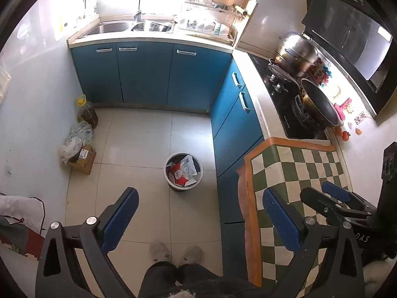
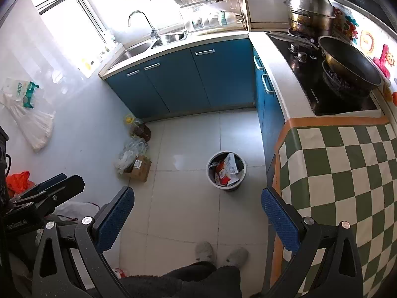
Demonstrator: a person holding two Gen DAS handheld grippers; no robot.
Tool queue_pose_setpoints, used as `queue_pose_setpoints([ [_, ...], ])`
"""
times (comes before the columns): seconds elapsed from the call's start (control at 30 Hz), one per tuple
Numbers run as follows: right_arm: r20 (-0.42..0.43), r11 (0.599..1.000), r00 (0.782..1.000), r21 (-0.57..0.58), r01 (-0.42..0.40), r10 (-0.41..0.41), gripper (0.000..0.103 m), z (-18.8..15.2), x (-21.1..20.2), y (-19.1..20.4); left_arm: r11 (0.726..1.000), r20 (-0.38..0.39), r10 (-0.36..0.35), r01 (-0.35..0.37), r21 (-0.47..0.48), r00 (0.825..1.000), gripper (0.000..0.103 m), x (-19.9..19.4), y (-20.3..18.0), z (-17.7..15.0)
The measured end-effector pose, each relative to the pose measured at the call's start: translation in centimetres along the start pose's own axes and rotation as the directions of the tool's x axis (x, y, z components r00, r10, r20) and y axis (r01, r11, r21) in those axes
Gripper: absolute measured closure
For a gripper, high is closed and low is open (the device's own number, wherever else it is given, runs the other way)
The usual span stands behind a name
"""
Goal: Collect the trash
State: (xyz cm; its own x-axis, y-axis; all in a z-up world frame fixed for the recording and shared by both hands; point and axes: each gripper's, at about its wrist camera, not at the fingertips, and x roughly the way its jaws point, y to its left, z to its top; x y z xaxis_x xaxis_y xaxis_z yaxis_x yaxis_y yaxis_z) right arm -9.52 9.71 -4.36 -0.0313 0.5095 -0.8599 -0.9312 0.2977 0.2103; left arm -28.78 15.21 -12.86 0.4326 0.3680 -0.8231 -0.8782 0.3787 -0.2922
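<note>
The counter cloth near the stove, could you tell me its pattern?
The cloth is green-and-white checked with an orange border, clearest in the right wrist view.

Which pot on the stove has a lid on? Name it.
The tall stainless steel steamer pot on the far burner. Its domed lid sits on top. The dark wok on the near burner is open and tilted, showing its bare inside.

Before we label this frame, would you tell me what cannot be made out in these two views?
- Trash bin: its lower contents are hidden under the top wrappers in both views.
- Cardboard box: label too small to read, and crumpled plastic bags cover part of it.
- Dish rack: washed out by window glare.
- Left gripper and right gripper: both open and empty.
</note>
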Motion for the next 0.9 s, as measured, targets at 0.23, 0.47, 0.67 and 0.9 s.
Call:
queue_pose_setpoints([
  [0.23, -0.007, 1.000, 1.000, 0.001, -0.005, 0.005, 0.000, -0.32, -0.01, 0.17, 1.000, -0.012, -0.005, 0.005, 0.002, 1.000, 0.001, -0.03, -0.06, -0.24],
  [0.47, -0.007, 1.000, 1.000, 0.001, -0.010, 0.010, 0.000, -0.50, 0.01, 0.11, 1.000, -0.017, 0.000, 0.000, 0.003, 1.000, 0.001, 0.05, 0.04, -0.18],
  [0.67, -0.010, 1.000, 1.000, 0.002, -0.015, 0.015, 0.000, -0.62, 0.01, -0.02, 1.000, -0.021, 0.000, 0.000, 0.002, 1.000, 0.001, 0.01, -0.18, -0.29],
  [0.9, -0.020, 1.000, 0.999, 0.006, -0.027, 0.027, 0.000, -0.85, 0.17, -0.38, 1.000, -0.024, -0.001, 0.001, -0.003, 1.000, 0.001, 0.09, -0.19, -0.44],
])
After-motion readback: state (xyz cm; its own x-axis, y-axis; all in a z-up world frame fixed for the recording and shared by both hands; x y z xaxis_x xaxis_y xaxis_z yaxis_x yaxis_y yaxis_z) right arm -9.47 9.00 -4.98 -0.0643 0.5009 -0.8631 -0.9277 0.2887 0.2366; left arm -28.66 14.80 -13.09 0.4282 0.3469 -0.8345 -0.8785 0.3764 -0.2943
